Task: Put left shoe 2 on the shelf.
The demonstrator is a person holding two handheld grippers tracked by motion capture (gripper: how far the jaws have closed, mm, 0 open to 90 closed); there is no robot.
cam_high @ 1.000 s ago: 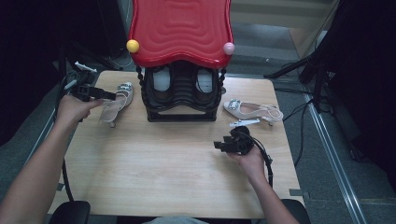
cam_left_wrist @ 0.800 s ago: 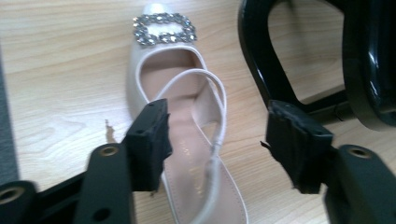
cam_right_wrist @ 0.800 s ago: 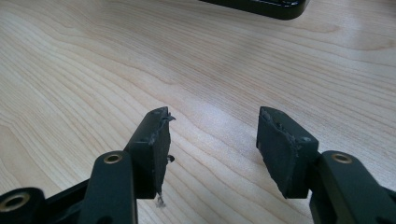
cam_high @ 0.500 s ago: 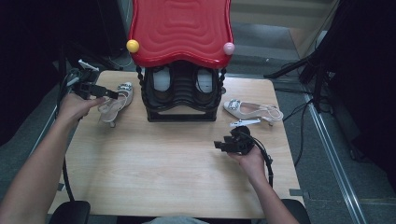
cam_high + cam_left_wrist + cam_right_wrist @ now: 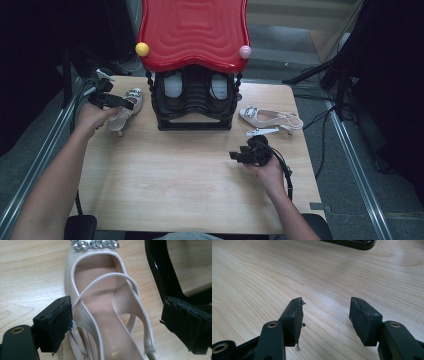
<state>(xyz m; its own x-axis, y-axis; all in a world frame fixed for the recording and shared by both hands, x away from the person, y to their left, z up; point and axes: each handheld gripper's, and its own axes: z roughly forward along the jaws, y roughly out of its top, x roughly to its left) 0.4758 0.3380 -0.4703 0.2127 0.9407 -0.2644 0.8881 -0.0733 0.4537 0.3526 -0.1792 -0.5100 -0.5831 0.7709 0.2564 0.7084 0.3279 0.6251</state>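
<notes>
A beige slingback heel (image 5: 126, 109) with a rhinestone buckle lies on the wooden table (image 5: 190, 190) at the far left, left of the black shoe rack (image 5: 195, 107). My left gripper (image 5: 111, 99) hovers over its heel end. In the left gripper view the shoe (image 5: 105, 322) lies between the wide-open jaws, and the left pad (image 5: 56, 323) touches its side and strap. My left gripper (image 5: 117, 305) is open. The matching heel (image 5: 270, 118) lies right of the rack. My right gripper (image 5: 241, 154) rests low over bare wood, and it (image 5: 327, 302) is open and empty.
The rack carries a wavy red top (image 5: 192, 32) with a yellow ball (image 5: 142, 49) and a pink ball (image 5: 245, 51) at its front corners. A pair of light shoes (image 5: 172, 86) sits inside it. The rack's black frame (image 5: 160, 270) stands close beside the left gripper.
My left gripper has edged slightly right, closer over the beige heel. The right hand and its gripper have stayed where they were.
</notes>
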